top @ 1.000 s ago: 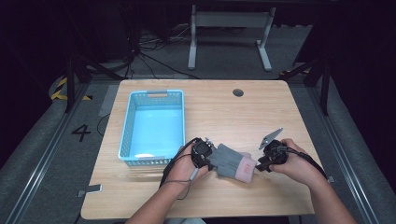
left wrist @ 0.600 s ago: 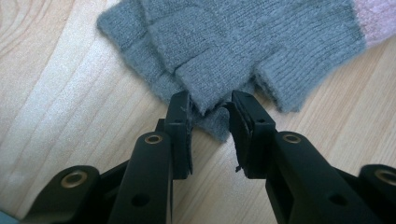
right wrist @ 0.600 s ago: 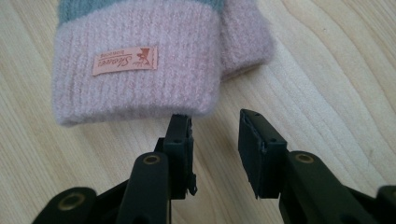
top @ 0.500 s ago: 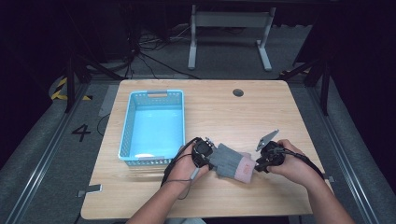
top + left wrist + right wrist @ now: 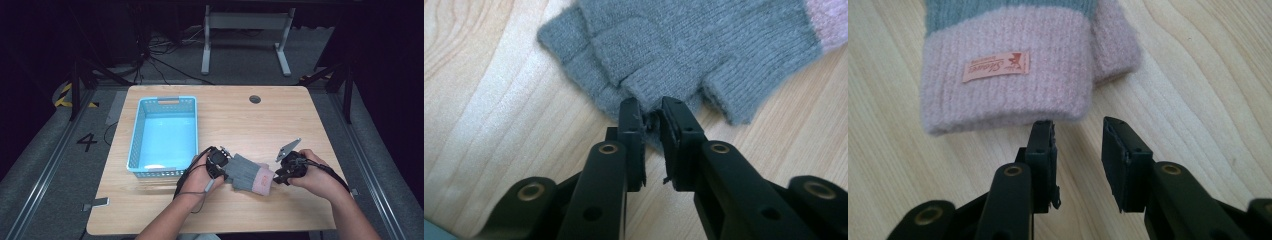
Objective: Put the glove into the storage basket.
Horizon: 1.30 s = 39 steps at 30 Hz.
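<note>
A grey knit fingerless glove (image 5: pixel 246 171) with a pink cuff (image 5: pixel 1005 75) lies flat on the wooden table (image 5: pixel 240 122) near its front edge. My left gripper (image 5: pixel 219 162) is at the glove's finger end. In the left gripper view it (image 5: pixel 651 117) is shut, pinching a fold of grey knit (image 5: pixel 684 45) between its tips. My right gripper (image 5: pixel 286 171) sits at the cuff end. In the right gripper view it (image 5: pixel 1078 135) stands open just short of the cuff's edge, with nothing between the jaws. A small label (image 5: pixel 995 65) is sewn on the cuff.
A light blue plastic basket (image 5: pixel 140 135), with nothing inside, stands on the left half of the table, close to my left hand. A dark round cable hole (image 5: pixel 255 99) is at the far edge. Bare wood lies beyond the glove and to the right.
My right hand has edged slightly down and toward the pink cuff. The left gripper and the glove have stayed where they were.
</note>
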Each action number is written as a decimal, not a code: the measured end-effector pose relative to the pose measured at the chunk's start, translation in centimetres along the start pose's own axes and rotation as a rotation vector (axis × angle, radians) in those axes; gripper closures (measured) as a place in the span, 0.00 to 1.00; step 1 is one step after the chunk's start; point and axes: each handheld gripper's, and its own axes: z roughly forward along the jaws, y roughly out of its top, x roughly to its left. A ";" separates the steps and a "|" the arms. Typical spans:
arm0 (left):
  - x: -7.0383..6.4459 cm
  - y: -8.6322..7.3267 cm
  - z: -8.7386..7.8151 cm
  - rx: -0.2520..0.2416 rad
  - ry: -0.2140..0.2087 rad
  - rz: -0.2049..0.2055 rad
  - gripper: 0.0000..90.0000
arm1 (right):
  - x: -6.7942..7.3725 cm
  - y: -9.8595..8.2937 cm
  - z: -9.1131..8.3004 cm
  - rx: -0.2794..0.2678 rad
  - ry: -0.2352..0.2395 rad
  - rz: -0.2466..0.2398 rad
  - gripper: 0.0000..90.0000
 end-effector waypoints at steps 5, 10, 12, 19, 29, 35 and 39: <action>0.1 0.0 0.0 0.004 -0.003 0.000 0.86 | 0.1 0.0 -0.5 -0.011 0.006 -0.002 0.73; 0.1 0.0 0.1 0.007 -0.004 0.002 0.86 | 0.0 -0.2 -0.8 -0.015 0.015 0.001 0.73; 0.1 0.0 0.1 0.008 -0.006 0.004 0.86 | 0.0 -0.1 -0.7 -0.019 0.015 -0.001 0.73; 0.0 0.0 0.1 0.012 -0.005 0.011 0.85 | 0.2 0.3 -0.4 -0.045 0.004 0.008 0.76; -0.2 0.1 -0.1 -0.009 0.018 -0.004 0.98 | 0.8 0.9 -0.8 -0.053 -0.040 0.019 0.95; -0.7 0.0 -1.2 -0.025 0.020 0.009 0.99 | 1.1 1.1 -1.7 -0.074 -0.061 0.040 0.96; -0.9 -0.2 -2.1 -0.046 0.017 0.010 0.99 | 1.3 1.4 -2.6 -0.112 -0.081 0.045 0.96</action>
